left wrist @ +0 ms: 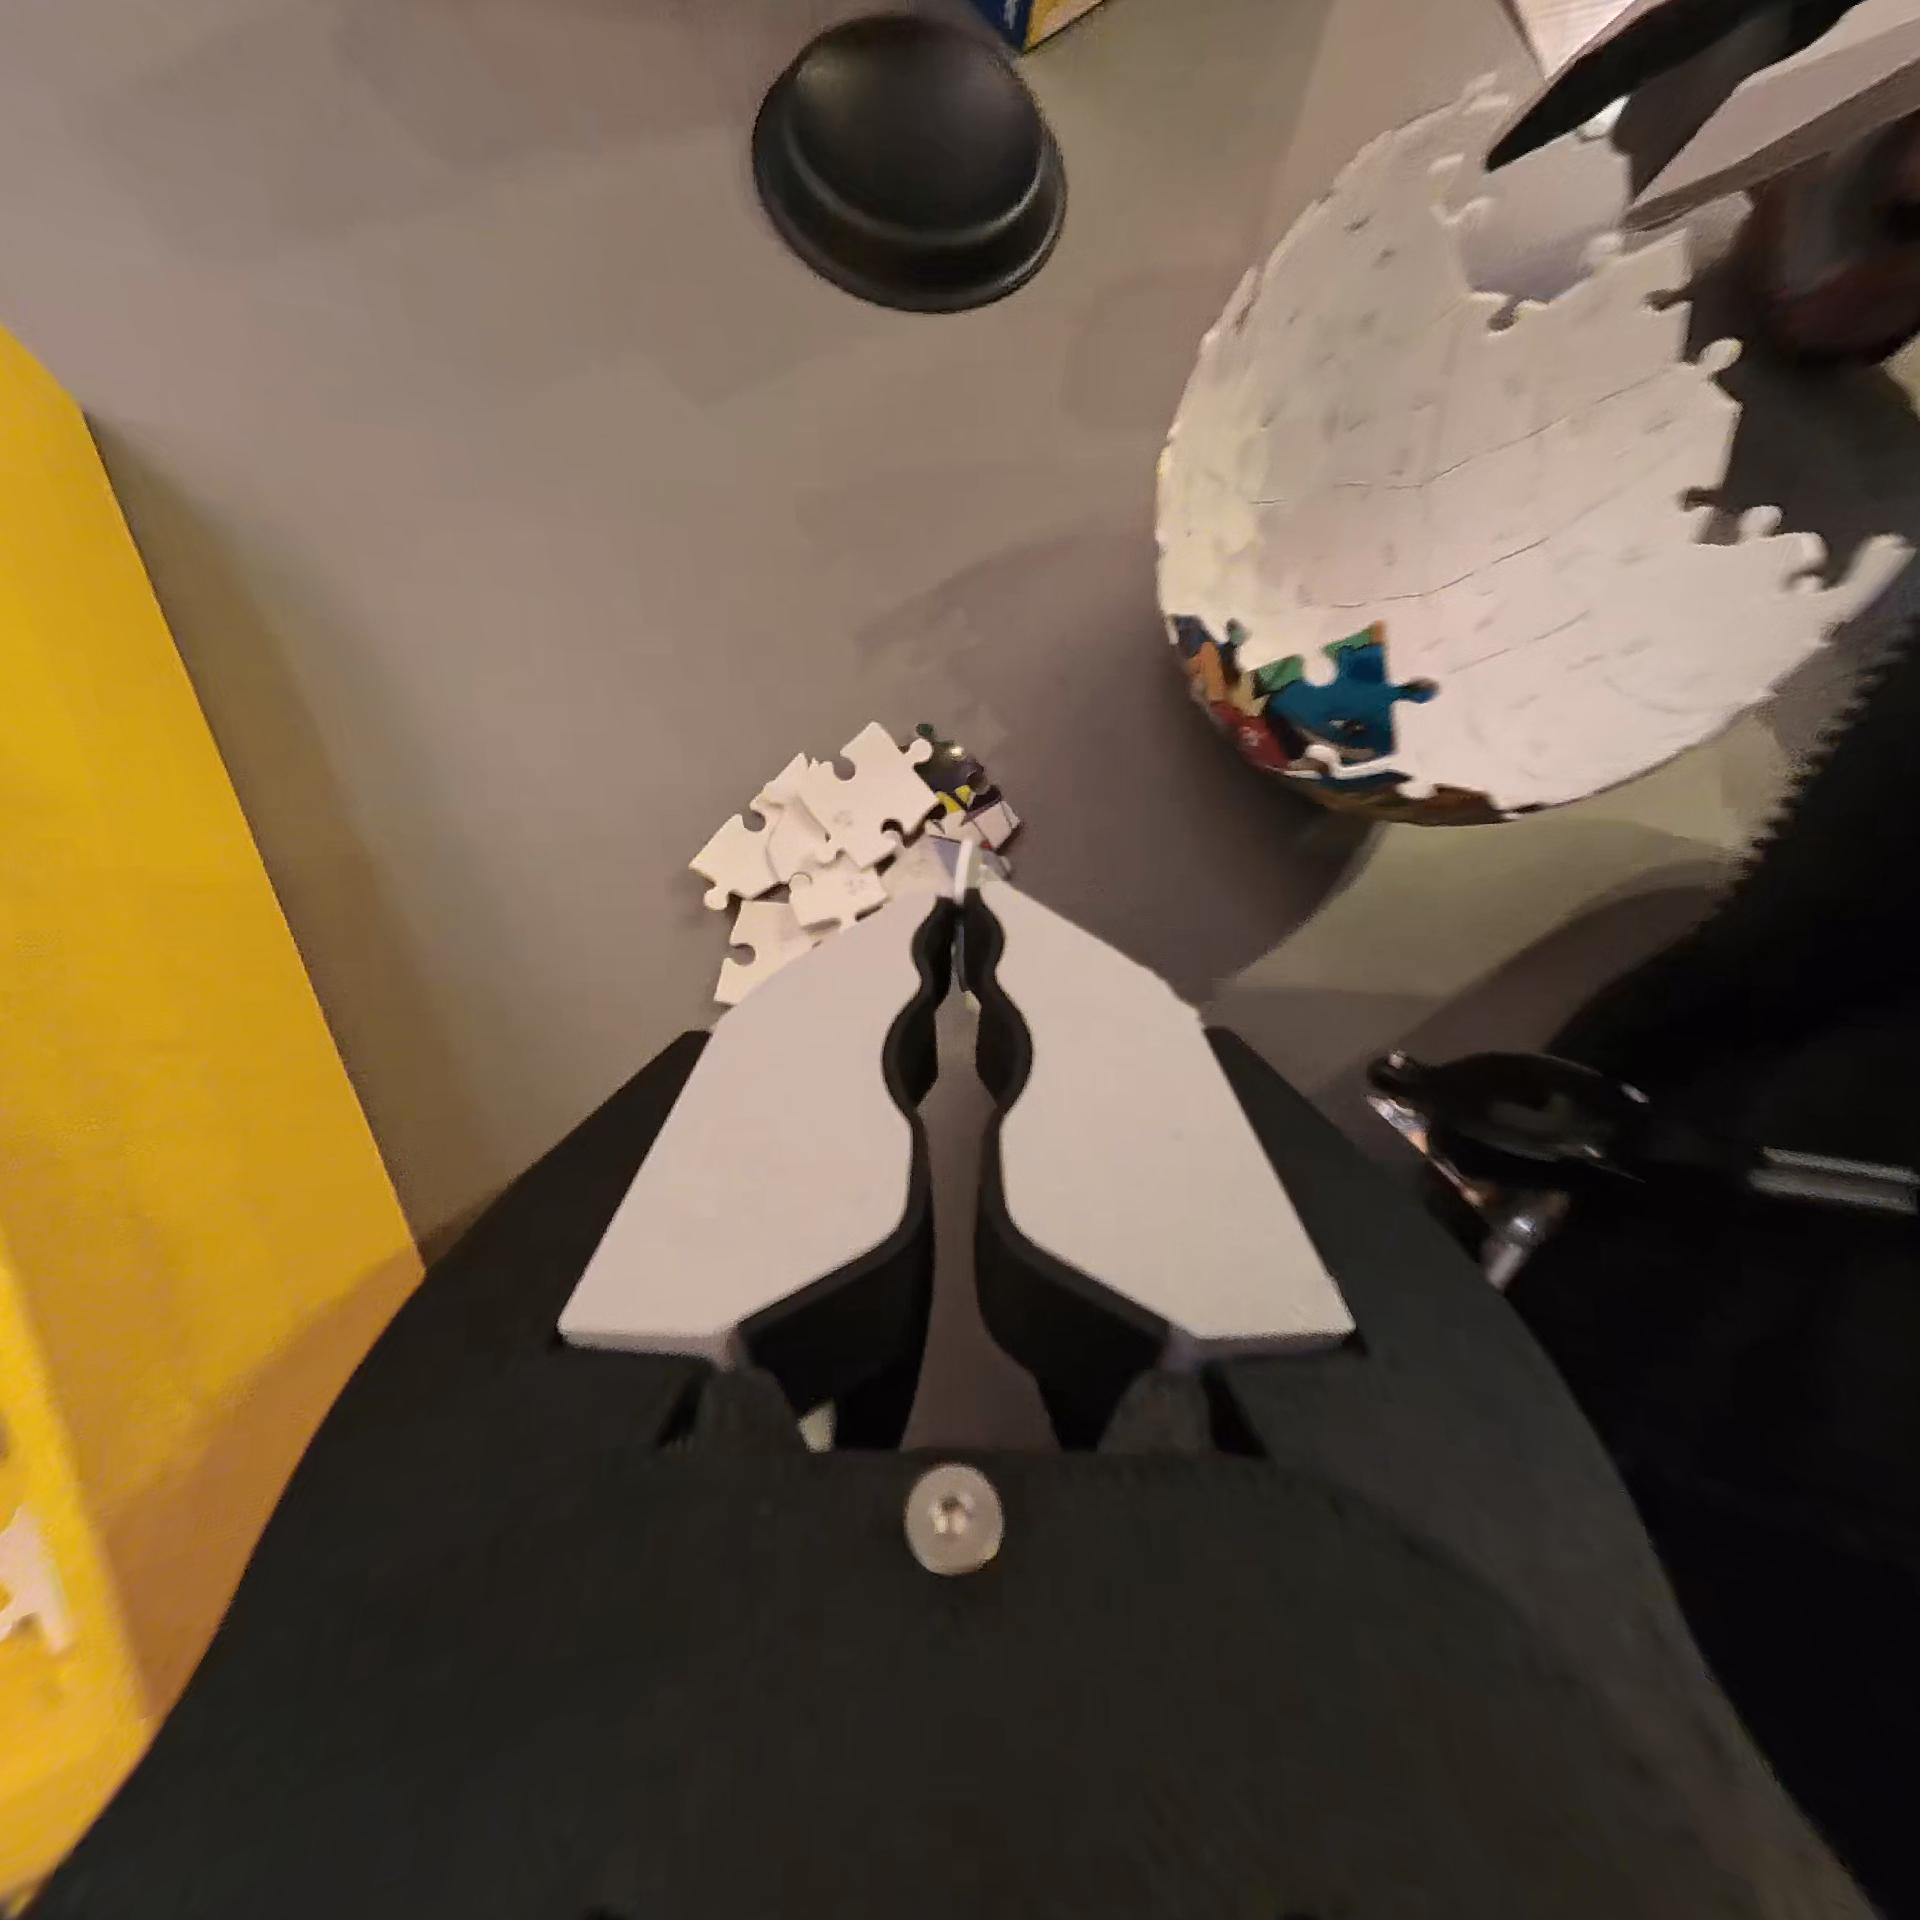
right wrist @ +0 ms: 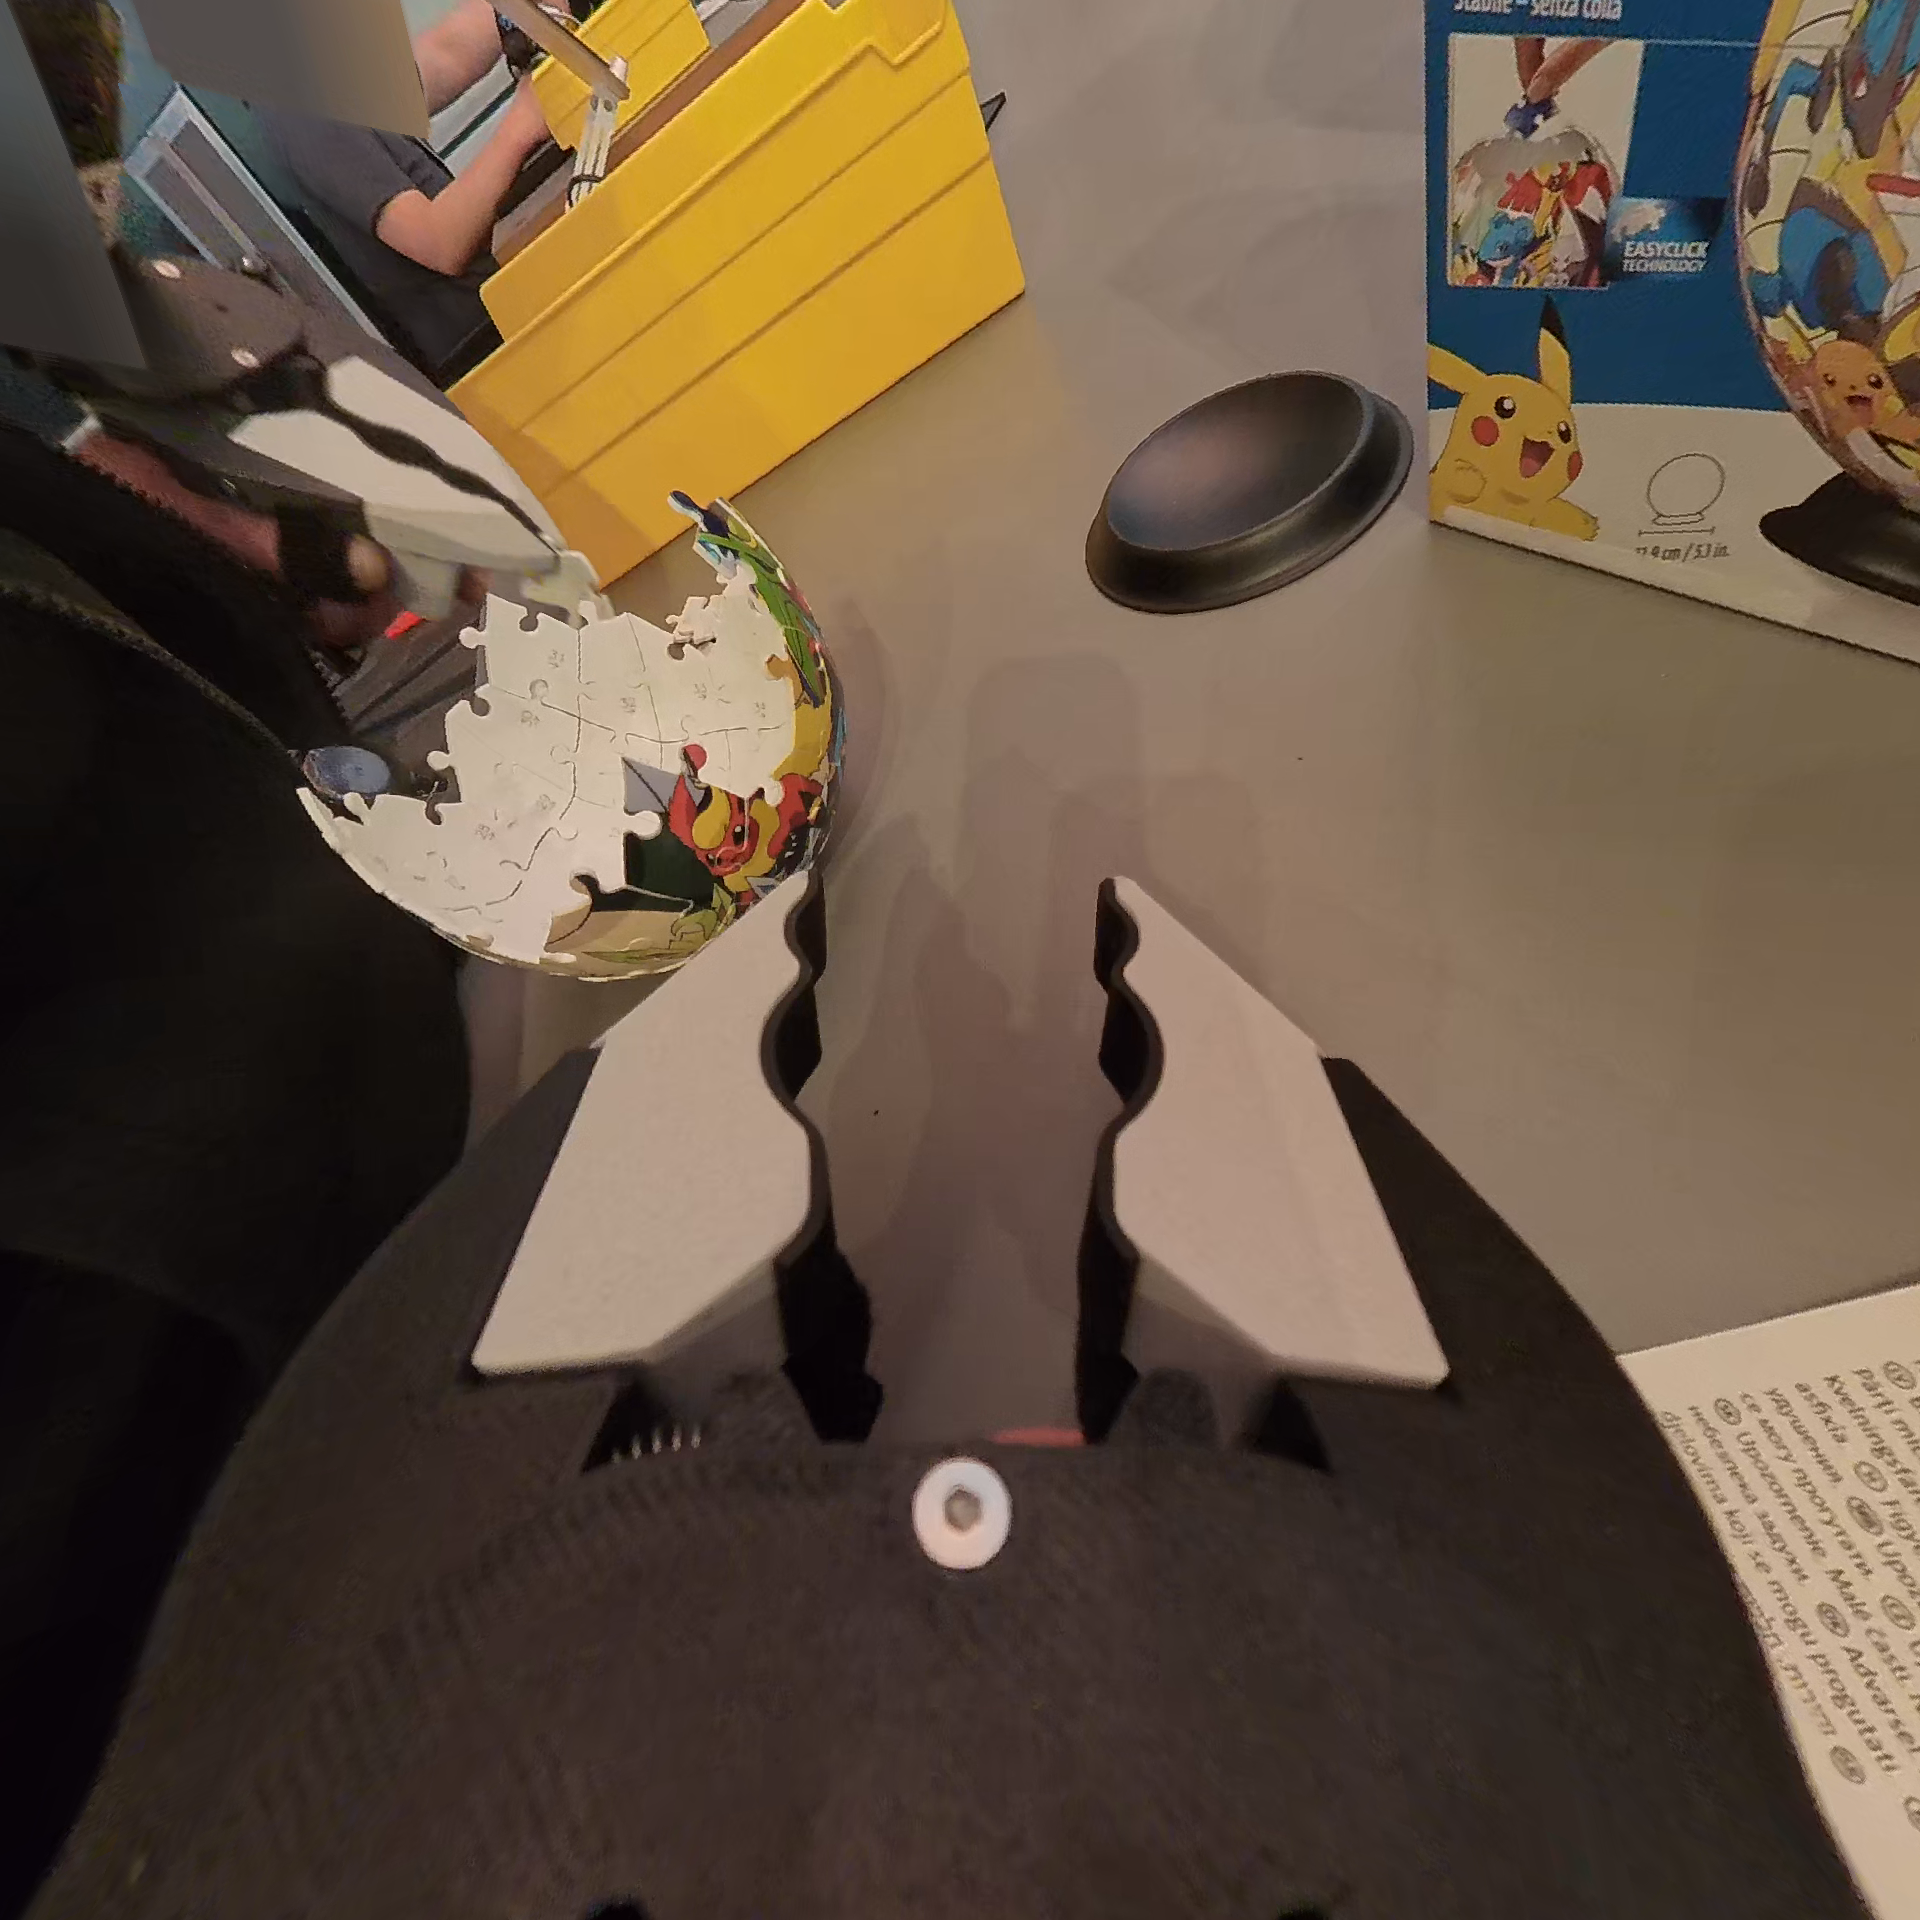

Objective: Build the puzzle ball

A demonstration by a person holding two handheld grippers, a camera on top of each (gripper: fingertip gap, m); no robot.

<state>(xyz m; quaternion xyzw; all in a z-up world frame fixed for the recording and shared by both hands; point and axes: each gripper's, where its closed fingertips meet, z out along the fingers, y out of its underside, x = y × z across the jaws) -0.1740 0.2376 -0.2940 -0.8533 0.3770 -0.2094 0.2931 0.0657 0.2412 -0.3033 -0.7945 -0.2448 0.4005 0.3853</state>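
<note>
One gray bench [left wrist: 520, 520] carries the work. A yellow crate [left wrist: 156, 935] stands along its left side, and a printed box [right wrist: 1558, 312] stands upright at the far right, with a paper leaflet [right wrist: 1818, 1558] lying flat at the near right.

Left tool [left wrist: 966, 914]: it points forward and down, and its tips are at the near edge of the pile of loose pieces [left wrist: 821, 831]. The fingers are drawn together to a narrow slit and pinch one thin puzzle piece [left wrist: 966, 904], which is seen edge-on.

Right tool [right wrist: 961, 904]: it is held low over bare bench and points toward the far edge. The fingers stand wide apart and hold nothing.

Puzzle ball [left wrist: 1403, 468]: it is a part-built shell, about half complete, with a jagged open rim. The inside is plain white and the outside is brightly printed. It sits to the right of the pile and just left of the right tool's left finger, with its opening tilted toward the cameras. Whether it touches the bench cannot be told.

A third gray-fingered tool [right wrist: 551, 561] reaches in from the left in the right wrist view and meets the ball's upper rim. Whether it is clamped on that rim cannot be told.

A black round stand [left wrist: 909, 171] sits beyond the ball, well apart from it and just in front of the box.
</note>
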